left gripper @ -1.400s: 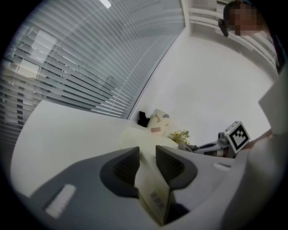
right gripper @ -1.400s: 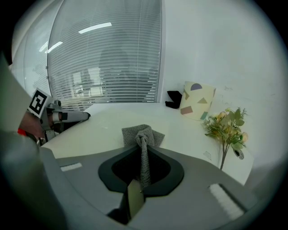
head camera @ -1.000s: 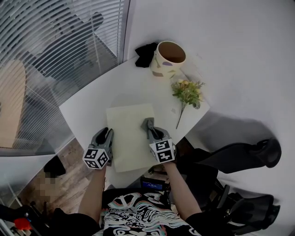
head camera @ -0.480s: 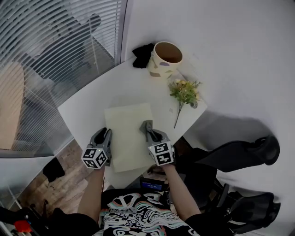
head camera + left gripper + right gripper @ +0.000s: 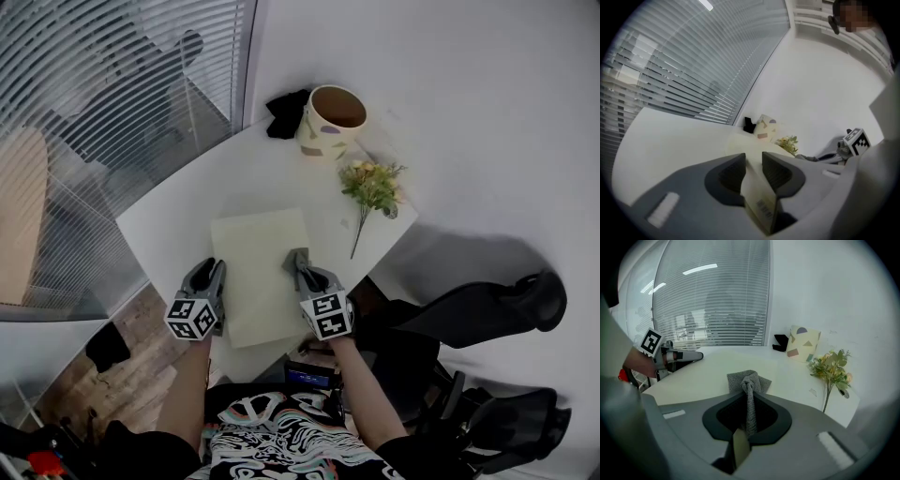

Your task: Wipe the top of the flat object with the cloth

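The flat object (image 5: pixel 255 281) is a cream sheet lying on the white table (image 5: pixel 178 202). My left gripper (image 5: pixel 217 270) is at its left edge, and in the left gripper view the left gripper (image 5: pixel 753 164) has its jaws nearly together on the flat object's (image 5: pixel 740 146) thin edge. My right gripper (image 5: pixel 300 267) rests over the sheet's right side, shut on a grey cloth (image 5: pixel 297 259). In the right gripper view the cloth (image 5: pixel 749 379) bunches out in front of the right gripper (image 5: pixel 749 398) and lies on the flat object (image 5: pixel 705 376).
At the table's far end stand a patterned cup (image 5: pixel 330 120) and a small black object (image 5: pixel 284 111). A sprig of flowers (image 5: pixel 372 186) lies near the right edge. Window blinds run along the left, and a dark chair (image 5: pixel 487 314) sits at the right.
The right gripper has drawn the cloth slightly toward me across the sheet. The left gripper stays at the sheet's left edge.
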Tool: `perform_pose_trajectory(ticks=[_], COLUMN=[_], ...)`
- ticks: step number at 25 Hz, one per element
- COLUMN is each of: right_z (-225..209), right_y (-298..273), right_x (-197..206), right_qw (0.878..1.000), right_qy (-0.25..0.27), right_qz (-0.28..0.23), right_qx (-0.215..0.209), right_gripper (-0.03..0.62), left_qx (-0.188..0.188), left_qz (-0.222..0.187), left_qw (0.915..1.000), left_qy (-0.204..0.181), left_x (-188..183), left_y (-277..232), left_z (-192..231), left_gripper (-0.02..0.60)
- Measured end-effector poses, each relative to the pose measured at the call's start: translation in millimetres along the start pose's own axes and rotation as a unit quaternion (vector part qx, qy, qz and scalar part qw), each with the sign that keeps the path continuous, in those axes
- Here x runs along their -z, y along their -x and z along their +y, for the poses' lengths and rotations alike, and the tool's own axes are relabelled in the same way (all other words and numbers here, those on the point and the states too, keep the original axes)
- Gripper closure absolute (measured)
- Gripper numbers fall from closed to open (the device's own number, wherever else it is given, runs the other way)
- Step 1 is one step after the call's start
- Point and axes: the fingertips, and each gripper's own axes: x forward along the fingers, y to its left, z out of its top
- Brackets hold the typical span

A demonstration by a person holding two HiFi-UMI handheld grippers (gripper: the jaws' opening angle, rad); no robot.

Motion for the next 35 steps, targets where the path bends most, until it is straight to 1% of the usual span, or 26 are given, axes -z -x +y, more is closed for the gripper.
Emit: perform_pose_trajectory(ticks=[8, 13, 19, 25, 35], right_z=[6.5, 8.8, 10.6, 14.9, 19.0], right_y=[10.9, 17.0, 25.1, 31.8, 44.0], right_x=[5.4, 10.5, 20.8, 22.1, 32.4], right_qw=[1.000, 1.000, 1.000, 1.000, 1.000], right_qy=[-0.007, -0.013, -0.014, -0.017, -0.019], right_qz=[-0.003, -0.007, -0.011, -0.008, -0.008], right_qx=[-0.003, -0.001, 0.004, 0.003, 0.006], right_gripper=[0.576, 0.577, 0.577, 0.577, 0.577], left_qx=[-0.002, 0.003, -0.002, -0.005, -0.001], left_qz=[-0.003, 0.000, -0.001, -0.007, -0.003], left_qw=[1.0000, 1.0000, 1.0000, 0.9999, 1.0000], left_qy=[-0.004, 0.002, -0.003, -0.011, -0.005], left_x=[0.8, 0.4, 1.4, 0.2, 0.8], left_y=[-0.5, -1.1, -0.2, 0.2, -1.3], left_z=[-0.2, 0.7, -0.4, -1.1, -1.5], left_gripper=[0.414, 0.414, 0.416, 0.417, 0.417])
